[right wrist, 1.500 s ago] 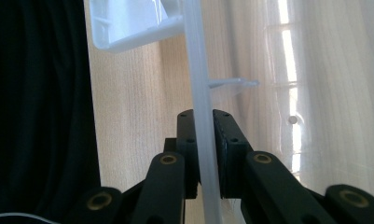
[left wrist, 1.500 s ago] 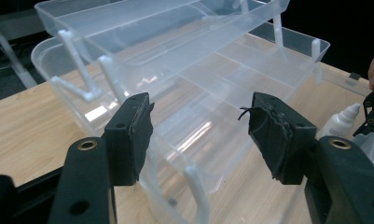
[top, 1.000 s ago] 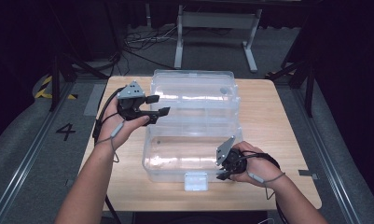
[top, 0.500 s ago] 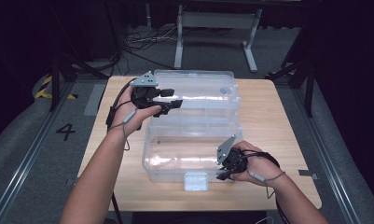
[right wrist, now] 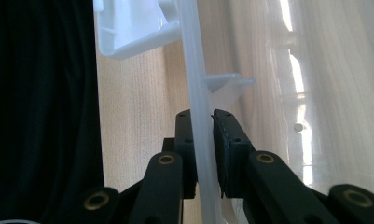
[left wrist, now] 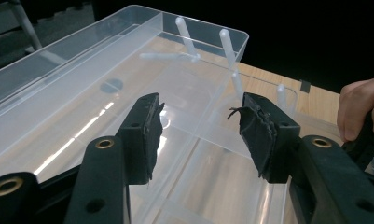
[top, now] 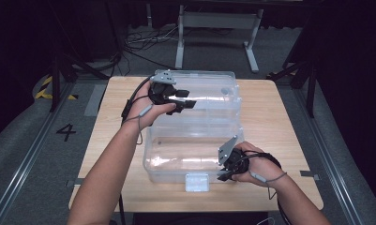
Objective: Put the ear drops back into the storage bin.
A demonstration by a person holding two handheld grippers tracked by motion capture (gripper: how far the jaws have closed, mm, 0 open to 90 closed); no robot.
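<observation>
— Starting from the clear box (top: 176, 161)?
— Yes. Lies open in the middle of the wooden table (top: 279, 112), with the deep half toward the person and the lid (top: 209, 89) folded flat on the far side. Carries a white latch (top: 196, 182) on the near wall.
— And the right gripper (top: 224, 172)?
— Clenched on the near rim (right wrist: 198, 84), just beside the latch. Pinches the thin wall squarely between both pads.
— And the left gripper (top: 183, 99)?
— Released and spread wide. Hovers over the lid near its left end, touching nothing.
— Looks like closing the lid, then?
— Probably, though only guessing. To do it well:
  - Hold firm on the near rim to pin the base.
  - Lower the open jaws onto the lid's far edge.
  - Bite on the rim rather than the slick flat panel.
  - Swing up and over in an arc about the hinge line, not straight toward the person.
— Risks?
— Slippery, flexing plastic, likely to twist if lifted from one end, so better to grip nearer the middle. Also worth clearing the right gripper off the rim before seating the lid
</observation>
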